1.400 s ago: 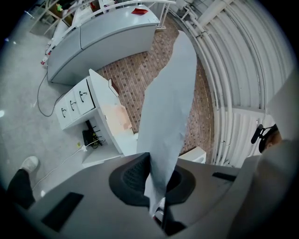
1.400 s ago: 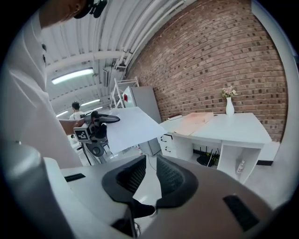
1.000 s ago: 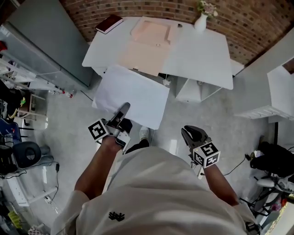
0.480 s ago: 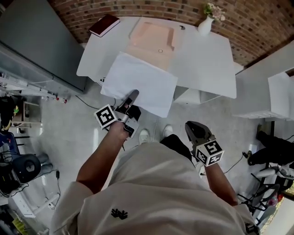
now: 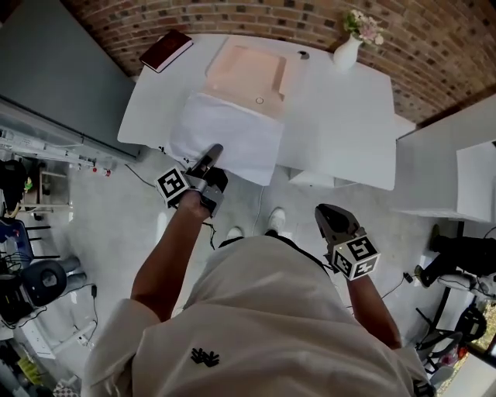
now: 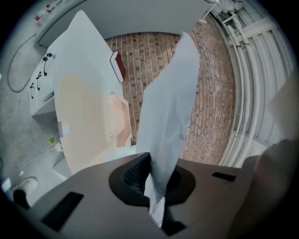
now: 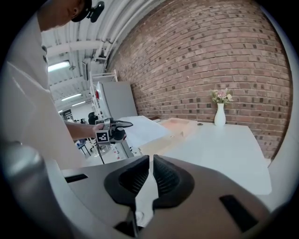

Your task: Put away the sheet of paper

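- Sheet: thin white paper, matt, smooth.
- My left claw and right claw: grey moulded plastic, matt. Pads: black, ribbed, rubber-like.
- Table: white, smooth, low sheen.
- Tray: pale peach, matt; plastic or card, I cannot tell.
- Wall: bare brick, rough.
- Vase: white, smooth, slight gloss.
- Floor: grey, speckled, hard, concrete-like.
- My shirt: white cloth, matt.
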### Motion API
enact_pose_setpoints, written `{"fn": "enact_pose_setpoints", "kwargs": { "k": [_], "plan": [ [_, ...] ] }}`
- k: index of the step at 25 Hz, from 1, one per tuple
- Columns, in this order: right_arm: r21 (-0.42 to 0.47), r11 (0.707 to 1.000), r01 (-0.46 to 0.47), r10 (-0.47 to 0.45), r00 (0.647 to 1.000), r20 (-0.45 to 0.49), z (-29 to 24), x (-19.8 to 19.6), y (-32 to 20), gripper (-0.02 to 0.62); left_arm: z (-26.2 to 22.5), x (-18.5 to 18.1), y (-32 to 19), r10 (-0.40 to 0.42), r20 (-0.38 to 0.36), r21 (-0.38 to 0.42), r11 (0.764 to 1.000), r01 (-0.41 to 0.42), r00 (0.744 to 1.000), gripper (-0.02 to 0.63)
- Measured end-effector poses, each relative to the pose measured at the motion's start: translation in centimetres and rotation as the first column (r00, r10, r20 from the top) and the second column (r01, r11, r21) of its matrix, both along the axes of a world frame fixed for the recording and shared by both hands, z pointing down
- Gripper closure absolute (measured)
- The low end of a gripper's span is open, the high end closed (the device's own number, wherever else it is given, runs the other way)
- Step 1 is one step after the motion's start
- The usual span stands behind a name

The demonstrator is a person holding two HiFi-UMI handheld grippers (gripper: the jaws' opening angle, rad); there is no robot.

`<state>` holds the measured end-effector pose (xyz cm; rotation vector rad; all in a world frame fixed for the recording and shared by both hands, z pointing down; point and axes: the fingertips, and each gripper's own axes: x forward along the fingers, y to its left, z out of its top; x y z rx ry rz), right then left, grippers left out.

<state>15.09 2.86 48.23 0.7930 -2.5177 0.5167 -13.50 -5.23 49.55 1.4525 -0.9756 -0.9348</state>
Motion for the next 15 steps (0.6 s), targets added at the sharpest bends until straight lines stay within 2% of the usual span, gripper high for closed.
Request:
{"fn": "enact_pose_setpoints", "kwargs": {
  "k": [4, 8, 15],
  "plan": [
    [-0.010, 1.000, -0.011, 0.011, 0.999, 0.034, 0.5, 2.7, -4.8, 0.545, 1.7, 0.6, -4.2, -0.030, 0.012, -0.010, 0.999, 0.030, 0.999, 0.583],
    [-0.031, 0.999, -0.010, 0.010, 1.000, 0.025, 1.6, 4.4, -7.7, 0.545, 3.2, 0.7, -7.9, -0.054, 0.001, -0.027, 0.998, 0.054, 0.999, 0.583],
    [-0.056, 0.997, -0.054, 0.054, 0.999, 0.006, 2.1, 4.8, -12.0, 0.545, 6.2, -1.8, -12.6, -0.065, -0.002, -0.078, 0.995, 0.064, 0.998, 0.583]
  ]
}}
